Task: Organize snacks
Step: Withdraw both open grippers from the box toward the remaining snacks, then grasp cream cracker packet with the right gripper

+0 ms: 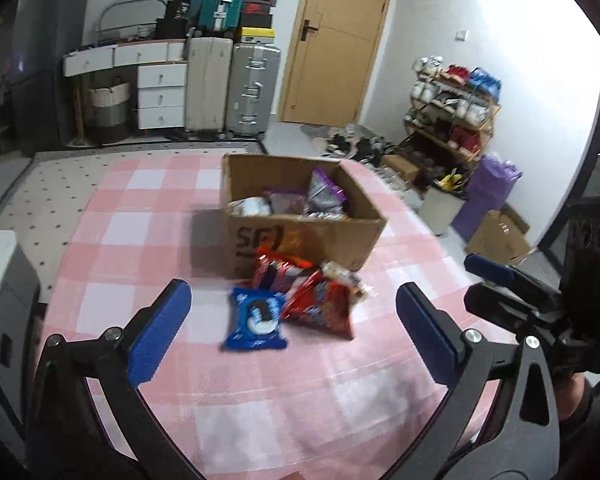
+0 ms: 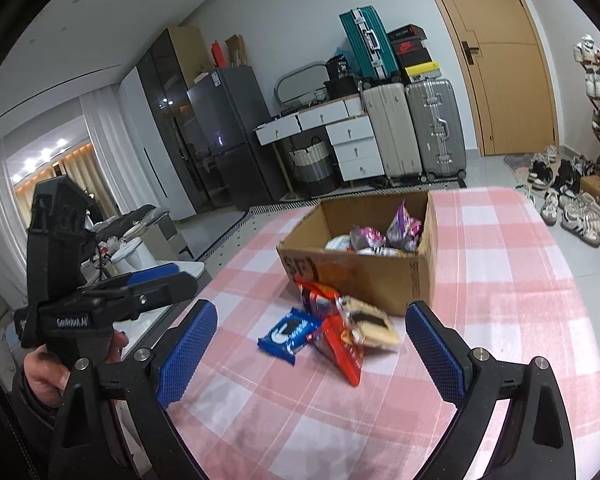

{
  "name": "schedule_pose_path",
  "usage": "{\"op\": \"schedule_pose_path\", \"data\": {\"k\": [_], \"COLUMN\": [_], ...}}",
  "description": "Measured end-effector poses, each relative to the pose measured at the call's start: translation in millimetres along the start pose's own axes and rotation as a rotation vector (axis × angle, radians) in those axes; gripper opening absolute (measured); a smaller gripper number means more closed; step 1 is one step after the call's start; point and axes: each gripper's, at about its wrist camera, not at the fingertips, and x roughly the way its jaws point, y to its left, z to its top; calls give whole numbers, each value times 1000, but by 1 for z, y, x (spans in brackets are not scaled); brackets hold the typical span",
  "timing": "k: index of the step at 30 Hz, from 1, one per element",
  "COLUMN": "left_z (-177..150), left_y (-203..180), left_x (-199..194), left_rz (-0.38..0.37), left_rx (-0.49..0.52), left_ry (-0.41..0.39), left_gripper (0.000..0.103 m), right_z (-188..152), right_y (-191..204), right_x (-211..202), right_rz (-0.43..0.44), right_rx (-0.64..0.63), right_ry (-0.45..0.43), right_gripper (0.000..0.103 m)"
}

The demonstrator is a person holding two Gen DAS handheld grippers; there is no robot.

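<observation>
An open cardboard box (image 1: 332, 236) (image 2: 384, 276) stands on the pink checked tablecloth (image 1: 260, 392) (image 2: 500, 280) and holds several snack packets (image 1: 324, 192) (image 2: 400, 228). In front of it lies a small heap: a blue Oreo pack (image 1: 256, 318) (image 2: 290, 334), a red packet (image 1: 320, 308) (image 2: 342, 350), an orange-red pack (image 1: 280, 270) (image 2: 320, 296) and a beige biscuit pack (image 2: 372, 326) (image 1: 346, 276). My left gripper (image 1: 294, 332) is open and empty, held above and short of the heap. My right gripper (image 2: 312, 354) is open and empty, also short of the heap.
The right gripper shows at the right of the left wrist view (image 1: 540, 308); the left gripper shows at the left of the right wrist view (image 2: 100, 296). Suitcases (image 1: 232, 84), white drawers (image 1: 160, 92), a shoe rack (image 1: 452, 108) and a door (image 1: 336, 40) stand beyond the table.
</observation>
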Motion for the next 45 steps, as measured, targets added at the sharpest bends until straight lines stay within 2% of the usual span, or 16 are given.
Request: {"op": "schedule_pose_path", "data": {"k": [2,5,14,18,27,32,39,43,45], "left_z": [-8,-18,-40,-47,-56,-59,-59,-62,-62], "left_y": [-3,-5,9,15,28,36,44,50,52], "left_x": [-3,-3,38,59,96,115,135,143,147], "left_rz": [5,5,-33,-41,-51,-56,-57,-62,-61], "left_rx": [18,29,-41,-51,-79,-99,-118,-132,-138], "left_ry": [-11,-7,92,124,189,216,250,267,276], "left_gripper": [102,102,102,102,102,102,102,102,102], "right_z": [-8,-16,-37,-41,-32,-20,-8,-12,-13], "right_y": [-2,-6,-22,-31,-67,-91,-97,-98,-96], "right_x": [7,17,59,74,105,128,162,181,185], "right_rz": [-11,-12,6,-17,-25,4,15,15,9], "right_rx": [8,20,75,91,221,313,323,314,287], "right_ry": [15,39,129,155,181,205,268,321,321], "right_gripper": [102,102,102,102,102,102,102,102,102]}}
